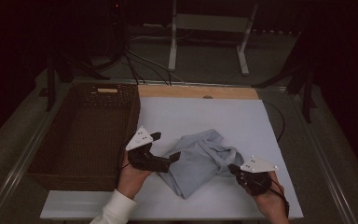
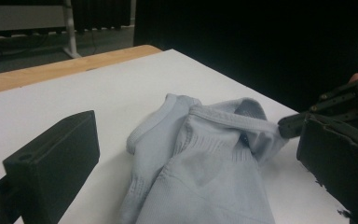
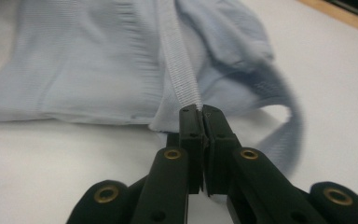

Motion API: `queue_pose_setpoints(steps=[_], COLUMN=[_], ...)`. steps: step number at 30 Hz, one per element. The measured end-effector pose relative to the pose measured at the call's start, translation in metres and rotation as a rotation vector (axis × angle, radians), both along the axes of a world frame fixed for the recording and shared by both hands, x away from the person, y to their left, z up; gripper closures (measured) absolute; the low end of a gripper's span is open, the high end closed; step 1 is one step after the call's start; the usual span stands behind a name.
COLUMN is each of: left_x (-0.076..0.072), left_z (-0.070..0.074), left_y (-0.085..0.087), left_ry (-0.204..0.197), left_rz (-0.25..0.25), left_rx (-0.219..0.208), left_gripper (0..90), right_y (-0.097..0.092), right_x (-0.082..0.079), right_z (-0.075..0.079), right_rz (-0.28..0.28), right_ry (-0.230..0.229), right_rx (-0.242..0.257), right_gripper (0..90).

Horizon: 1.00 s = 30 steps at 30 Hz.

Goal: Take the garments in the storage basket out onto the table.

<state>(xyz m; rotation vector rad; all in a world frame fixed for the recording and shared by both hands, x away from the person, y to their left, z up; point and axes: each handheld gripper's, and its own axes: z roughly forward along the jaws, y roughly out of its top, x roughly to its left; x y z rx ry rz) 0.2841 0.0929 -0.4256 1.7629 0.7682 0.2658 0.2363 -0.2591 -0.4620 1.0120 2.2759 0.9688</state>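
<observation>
A crumpled light blue garment (image 1: 200, 161) lies on the white tabletop (image 1: 205, 116), towards its front middle. My right gripper (image 1: 233, 167) sits at the garment's right edge, shut on a ribbed strap of the garment (image 3: 179, 70); the jaws (image 3: 201, 112) press flat together on the cloth. My left gripper (image 1: 165, 147) rests at the garment's left side and stands open, one of its black fingers (image 2: 56, 158) on either side of the garment (image 2: 200, 168) without touching it. The right gripper (image 2: 284, 127) pinches the strap end in the left gripper view.
A dark wicker basket (image 1: 88, 130) stands empty along the left of the tabletop. A wooden strip (image 1: 198, 91) runs along the far edge. Cables (image 1: 140, 65) and a white stand (image 1: 209, 32) lie beyond the table. The person's hands enter from the front edge.
</observation>
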Motion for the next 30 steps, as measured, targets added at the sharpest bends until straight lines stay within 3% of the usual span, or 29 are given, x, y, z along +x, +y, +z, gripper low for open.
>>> queue_pose_setpoints(steps=[6,20,30], left_x=[0.0,0.0,0.001], left_z=[0.0,0.0,0.001], left_y=[0.001,0.002,0.002], left_ry=[0.0,0.002,0.002], left_rz=[0.001,0.006,0.008], left_rx=[-0.001,-0.004,-0.007], left_gripper=[0.0,0.0,0.0], right_y=[-0.007,-0.026,-0.036], right_x=[0.009,0.029,0.043], right_z=[0.007,0.022,0.017], right_rz=[-0.033,-0.098,-0.159], right_ry=[-0.039,-0.094,-0.073], right_rx=[-0.032,-0.043,-0.039], right_gripper=[88.4,88.4,88.0])
